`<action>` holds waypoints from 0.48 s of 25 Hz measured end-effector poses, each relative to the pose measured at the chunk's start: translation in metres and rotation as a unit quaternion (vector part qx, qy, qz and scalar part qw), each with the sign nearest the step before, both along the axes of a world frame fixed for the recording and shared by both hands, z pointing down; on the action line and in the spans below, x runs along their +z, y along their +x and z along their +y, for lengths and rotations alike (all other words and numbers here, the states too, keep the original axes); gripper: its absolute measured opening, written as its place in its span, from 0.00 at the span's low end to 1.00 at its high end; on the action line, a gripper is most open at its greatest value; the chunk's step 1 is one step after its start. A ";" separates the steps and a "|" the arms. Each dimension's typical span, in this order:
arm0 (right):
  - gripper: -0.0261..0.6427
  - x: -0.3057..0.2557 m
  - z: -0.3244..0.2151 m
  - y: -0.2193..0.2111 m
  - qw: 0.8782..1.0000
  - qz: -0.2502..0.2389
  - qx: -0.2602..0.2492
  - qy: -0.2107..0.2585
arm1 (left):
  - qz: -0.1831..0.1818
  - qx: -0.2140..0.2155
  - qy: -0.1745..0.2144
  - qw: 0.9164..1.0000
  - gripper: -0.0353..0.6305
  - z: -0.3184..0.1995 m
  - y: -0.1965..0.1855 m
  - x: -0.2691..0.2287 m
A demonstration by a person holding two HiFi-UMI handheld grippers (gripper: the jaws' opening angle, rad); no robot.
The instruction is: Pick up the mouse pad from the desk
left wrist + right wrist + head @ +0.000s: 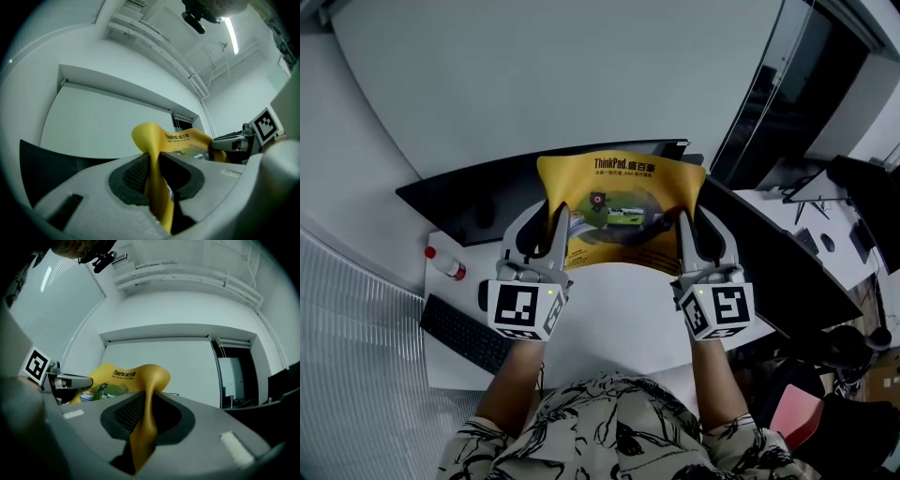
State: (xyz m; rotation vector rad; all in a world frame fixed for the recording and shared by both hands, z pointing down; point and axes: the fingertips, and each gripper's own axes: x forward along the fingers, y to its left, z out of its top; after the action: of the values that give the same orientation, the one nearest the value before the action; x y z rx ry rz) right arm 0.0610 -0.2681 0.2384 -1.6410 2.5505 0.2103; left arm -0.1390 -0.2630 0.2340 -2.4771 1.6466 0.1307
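A yellow mouse pad [622, 210] with printed artwork hangs in the air above the white desk [609, 309], stretched between both grippers. My left gripper [557, 221] is shut on the pad's left edge; in the left gripper view the yellow sheet [157, 183] is pinched between the black pads. My right gripper [684, 225] is shut on the right edge, and the right gripper view shows the sheet [144, 427] squeezed between its pads. Both grippers point roughly level, a little upward. The pad's top corners curl over.
A black monitor [478, 202] stands behind the pad. A black keyboard [464, 333] lies at the desk's left front, with a small red-capped bottle [445, 263] beside it. More desks and dark equipment [834, 234] stand to the right.
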 end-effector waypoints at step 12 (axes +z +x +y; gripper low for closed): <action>0.15 0.000 -0.002 0.000 1.000 0.018 0.005 0.002 | -0.008 -0.018 -0.005 1.000 0.18 -0.001 0.001 0.006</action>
State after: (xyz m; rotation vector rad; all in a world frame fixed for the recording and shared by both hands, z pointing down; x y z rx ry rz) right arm 0.0608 -0.2701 0.2386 -1.6629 2.5672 0.2472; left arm -0.1376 -0.2644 0.2404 -2.4466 1.6887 0.0984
